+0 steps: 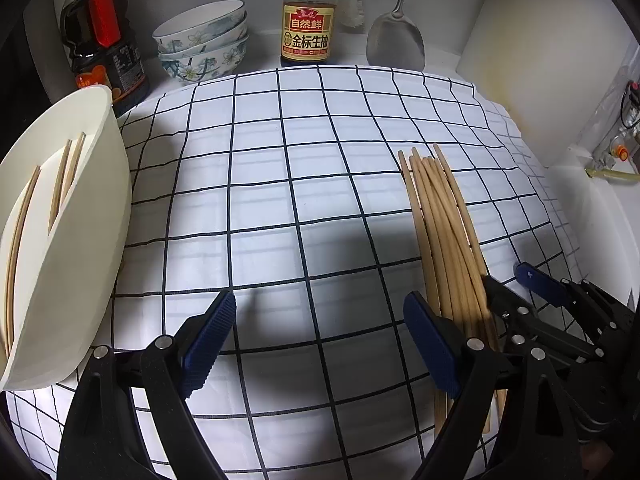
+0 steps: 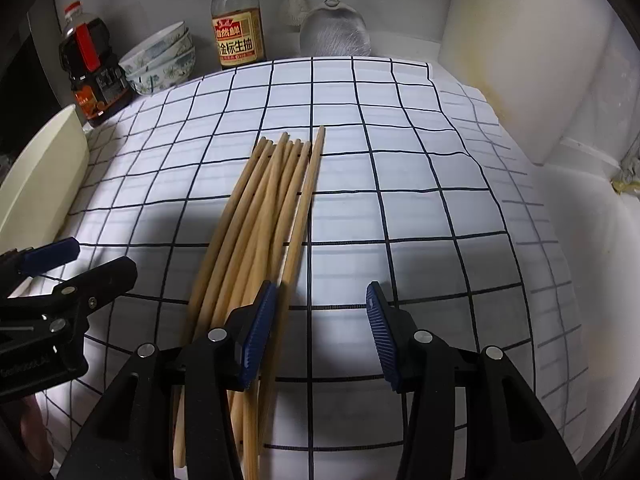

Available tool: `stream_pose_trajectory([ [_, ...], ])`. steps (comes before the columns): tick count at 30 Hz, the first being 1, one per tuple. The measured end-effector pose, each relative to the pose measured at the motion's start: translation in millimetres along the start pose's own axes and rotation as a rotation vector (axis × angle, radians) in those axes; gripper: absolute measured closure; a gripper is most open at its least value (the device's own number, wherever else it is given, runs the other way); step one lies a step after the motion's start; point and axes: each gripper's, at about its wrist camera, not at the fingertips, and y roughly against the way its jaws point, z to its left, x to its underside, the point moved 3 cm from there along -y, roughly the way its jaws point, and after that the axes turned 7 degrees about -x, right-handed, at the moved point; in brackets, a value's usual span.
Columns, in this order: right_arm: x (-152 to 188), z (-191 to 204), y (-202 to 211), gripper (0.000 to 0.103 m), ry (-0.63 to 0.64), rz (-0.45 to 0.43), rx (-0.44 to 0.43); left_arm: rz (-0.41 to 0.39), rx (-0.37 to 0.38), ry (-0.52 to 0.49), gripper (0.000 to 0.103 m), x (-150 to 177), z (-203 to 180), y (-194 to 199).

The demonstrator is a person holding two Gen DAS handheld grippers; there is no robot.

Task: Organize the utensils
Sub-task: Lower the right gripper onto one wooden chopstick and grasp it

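The near ends of the chopsticks (image 2: pixel 256 240) go under the right gripper (image 2: pixel 320 336), so those ends cannot be seen. Left of the chopsticks, the white holder (image 1: pixel 80 240) is cut off by the picture's edge. Behind the chopsticks, the tops of the sauce bottle (image 1: pixel 307 20) and the metal spatula (image 1: pixel 396 40) are cut off too.
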Motion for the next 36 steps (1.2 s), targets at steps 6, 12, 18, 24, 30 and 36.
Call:
stream_pose_trajectory([
  [6, -1, -2, -1, 0.065, 0.014, -0.015, -0.006, -0.01, -0.001, -0.015, 0.019, -1, -6, -1],
  [12, 2, -19, 3, 0.082, 0.0, -0.03, 0.023, -0.014, 0.015, -0.031, 0.019, -1, -17, -4],
  [18, 9, -45, 12, 0.082, -0.045, -0.037, 0.043, -0.011, 0.02, -0.047, 0.019, -1, -30, -13],
  [24, 17, -54, 17, 0.082, -0.047, -0.044, 0.032, -0.007, 0.01, -0.064, 0.019, 1, -35, -20],
  [30, 16, -52, 17, 0.082, -0.03, -0.044, 0.025, -0.008, -0.01, -0.078, 0.018, 1, -40, -23],
  [36, 9, -52, 12, 0.072, -0.003, -0.045, 0.015, -0.019, -0.042, -0.111, 0.015, 1, -46, -26],
])
